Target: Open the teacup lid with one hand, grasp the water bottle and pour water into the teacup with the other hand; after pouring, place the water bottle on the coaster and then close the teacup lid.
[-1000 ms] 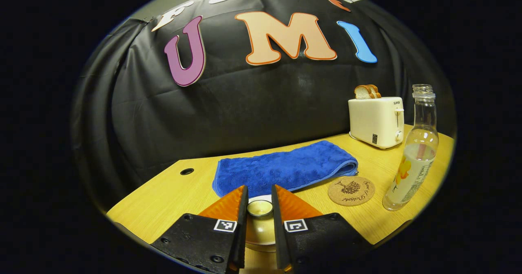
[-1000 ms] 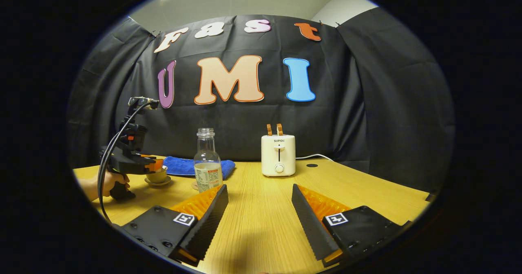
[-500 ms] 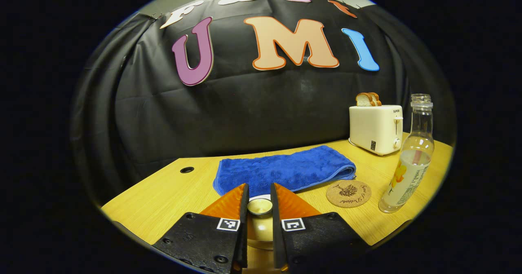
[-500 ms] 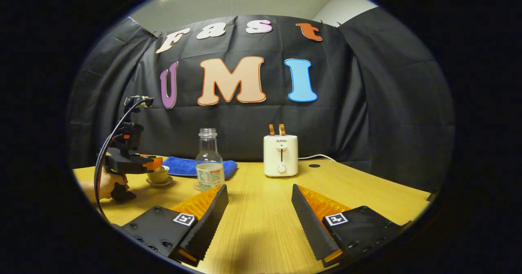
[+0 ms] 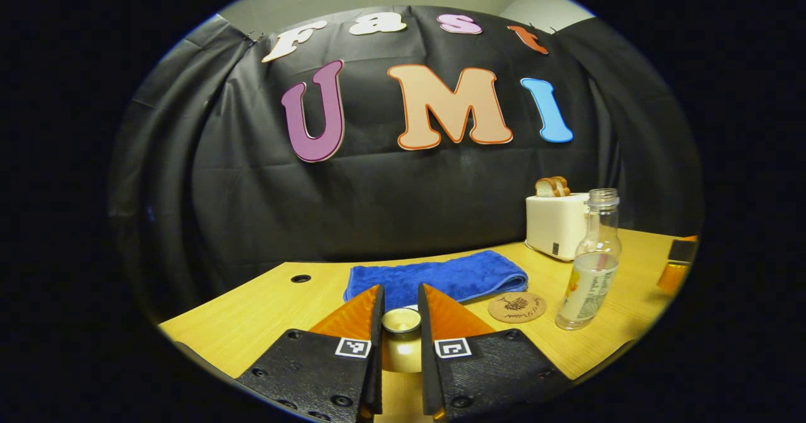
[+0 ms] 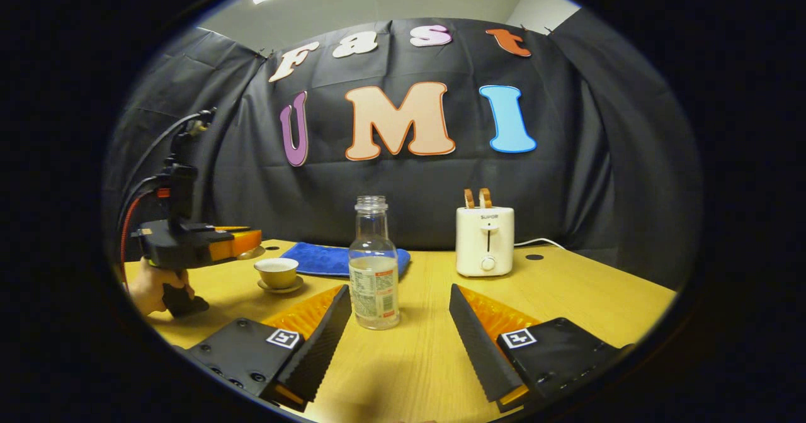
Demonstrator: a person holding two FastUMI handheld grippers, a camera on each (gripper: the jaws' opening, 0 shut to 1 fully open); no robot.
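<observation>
left gripper [image 5: 400, 322] – fingers nearly closed, pinching the teacup lid's [image 5: 401, 320] round knob, held above the table [image 6: 567, 291] | teacup [image 6: 276, 272] – uncovered on its saucer | water bottle [image 6: 373, 265] – clear, capless, partly filled, upright | right gripper [image 6: 400, 341] – wide open, holding nothing, bottle ahead between its fingers

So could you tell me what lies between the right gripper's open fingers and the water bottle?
In the right gripper view, only bare tabletop lies between the right gripper and the upright water bottle, which stands just ahead, nearer one finger.
</observation>
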